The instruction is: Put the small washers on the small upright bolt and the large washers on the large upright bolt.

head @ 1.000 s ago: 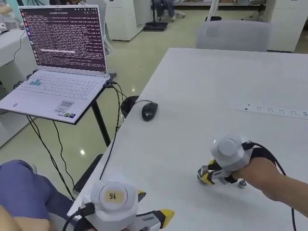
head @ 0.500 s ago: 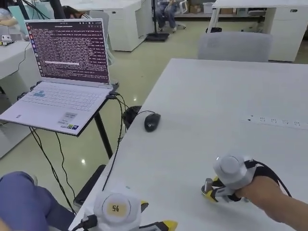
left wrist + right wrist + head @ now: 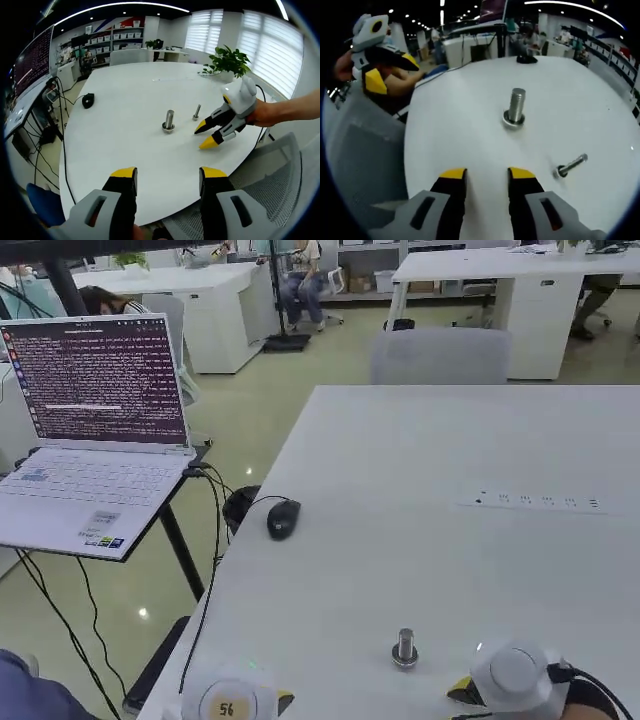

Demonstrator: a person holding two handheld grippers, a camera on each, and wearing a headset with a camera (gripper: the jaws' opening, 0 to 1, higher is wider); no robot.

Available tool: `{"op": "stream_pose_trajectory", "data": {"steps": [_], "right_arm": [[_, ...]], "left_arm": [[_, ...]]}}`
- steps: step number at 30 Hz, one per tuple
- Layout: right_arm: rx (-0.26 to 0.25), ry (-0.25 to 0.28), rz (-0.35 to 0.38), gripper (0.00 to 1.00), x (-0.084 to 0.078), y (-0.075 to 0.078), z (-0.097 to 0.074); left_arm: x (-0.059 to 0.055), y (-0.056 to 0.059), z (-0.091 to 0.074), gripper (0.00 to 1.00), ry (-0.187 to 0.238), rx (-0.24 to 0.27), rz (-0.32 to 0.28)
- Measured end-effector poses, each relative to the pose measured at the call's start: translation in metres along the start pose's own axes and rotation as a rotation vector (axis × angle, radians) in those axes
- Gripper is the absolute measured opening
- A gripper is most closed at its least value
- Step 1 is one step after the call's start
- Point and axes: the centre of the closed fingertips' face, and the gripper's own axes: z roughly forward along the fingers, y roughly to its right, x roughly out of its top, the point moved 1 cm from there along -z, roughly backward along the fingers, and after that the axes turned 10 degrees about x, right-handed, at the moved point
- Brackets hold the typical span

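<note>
Left gripper (image 3: pixel 167 174) is held low at the near edge of a white table (image 3: pixel 125 145), pointing across it, its two yellow-tipped jaws spread wide with nothing between them. Straight ahead of those jaws, well apart from them, the large bolt (image 3: pixel 169 121) stands upright on the tabletop. The small bolt (image 3: pixel 197 112) stands upright just beyond it and to its right. Right gripper (image 3: pixel 205 136) comes in from the right of the left gripper view, with a hand (image 3: pixel 264 113) wrapped around its rear and a forearm stretching off to the right. It slopes down toward the tabletop with its jaws apart and empty, the tips near the small bolt but not touching it. In the right gripper view, the large bolt stands ahead of its jaws and slightly right, while the small bolt is nearer, off to the right of the right jaw. A mouse (image 3: pixel 88 100) lies far ahead of the left jaws and to their left, near the table's edge. In the head view, a laptop (image 3: pixel 90 440) sits open on a stand left of the table, and a power strip (image 3: pixel 535 502) lies further back on the table
</note>
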Motion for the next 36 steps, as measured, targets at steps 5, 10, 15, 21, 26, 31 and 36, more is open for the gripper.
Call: {"op": "stream_pose_trajectory", "data": {"steps": [5,10,15,21,26,31,36], "right_arm": [[-0.048,0.032,0.082,0.38,-0.028,0.008,-0.024],[-0.122,0.103,0.176,0.42,-0.044,0.026,-0.055],[-0.174,0.161,0.199,0.45,-0.043,0.040,-0.080],[-0.191,0.184,0.196,0.46,-0.040,0.042,-0.088],[-0.185,0.184,0.193,0.47,-0.040,0.038,-0.087],[-0.175,0.188,0.192,0.47,-0.040,0.034,-0.084],[-0.169,0.183,0.188,0.47,-0.040,0.031,-0.081]], "left_arm": [[-0.004,0.003,0.006,0.49,-0.014,-0.013,0.019],[0.005,0.006,0.007,0.50,-0.001,-0.017,0.022],[0.016,0.006,0.008,0.50,0.015,-0.018,0.033],[0.027,0.005,0.006,0.51,0.038,-0.008,0.039],[0.027,0.002,0.005,0.51,0.044,0.004,0.030],[0.025,0.000,0.001,0.51,0.049,0.014,0.018],[0.024,0.000,-0.001,0.51,0.049,0.020,0.015]]}}
